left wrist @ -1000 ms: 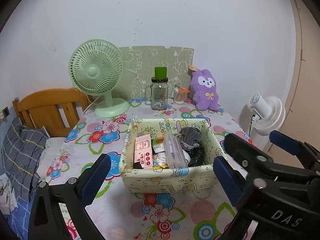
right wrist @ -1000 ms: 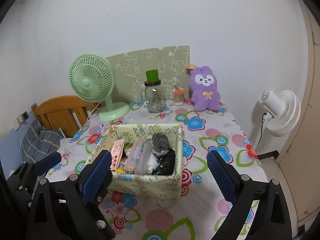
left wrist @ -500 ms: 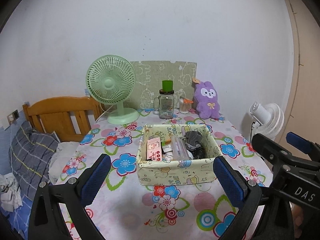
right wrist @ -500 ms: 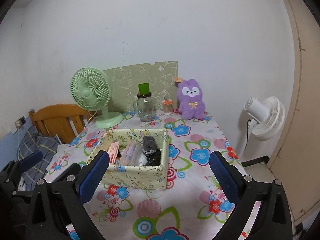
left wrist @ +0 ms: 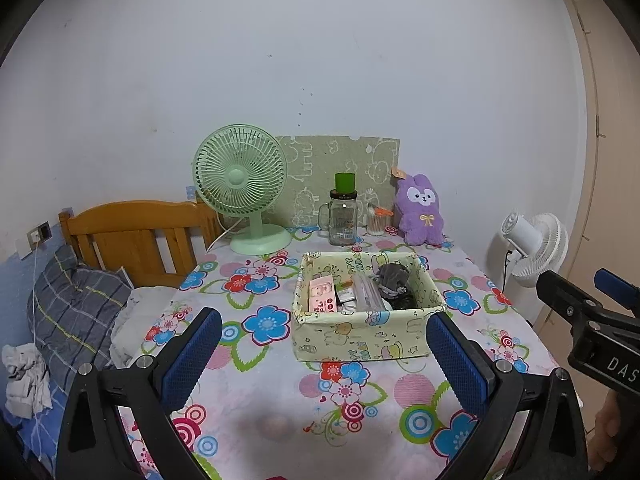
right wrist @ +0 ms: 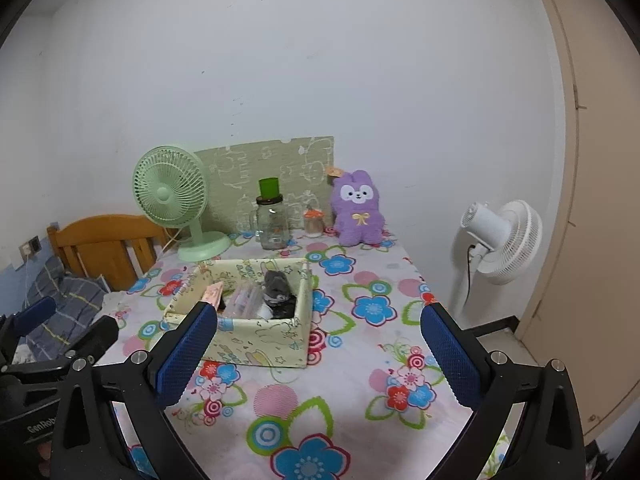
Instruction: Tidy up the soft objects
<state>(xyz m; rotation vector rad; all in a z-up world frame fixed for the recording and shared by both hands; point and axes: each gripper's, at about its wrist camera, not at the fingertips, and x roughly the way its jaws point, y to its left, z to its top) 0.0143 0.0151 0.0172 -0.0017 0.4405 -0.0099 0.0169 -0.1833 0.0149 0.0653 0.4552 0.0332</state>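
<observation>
A pale yellow fabric storage box (left wrist: 360,338) stands mid-table on the floral cloth; it also shows in the right wrist view (right wrist: 256,340). Inside lie a grey-black soft item (left wrist: 394,276), clear packets and a pink pack (left wrist: 322,298). A purple plush bunny (left wrist: 422,210) sits upright at the back right by the wall, also in the right wrist view (right wrist: 358,208). My left gripper (left wrist: 324,354) is open and empty, held back above the near part of the table. My right gripper (right wrist: 318,354) is open and empty, to the right of the box.
A green desk fan (left wrist: 242,184), a glass jar with a green lid (left wrist: 343,216), a small jar (left wrist: 378,220) and a patterned board line the back. A white floor fan (right wrist: 500,240) stands right of the table. A wooden bed headboard (left wrist: 136,232) and bedding are left.
Both grippers have pulled back and up from the box, so the box and table look smaller and farther. Both stay open and empty.
</observation>
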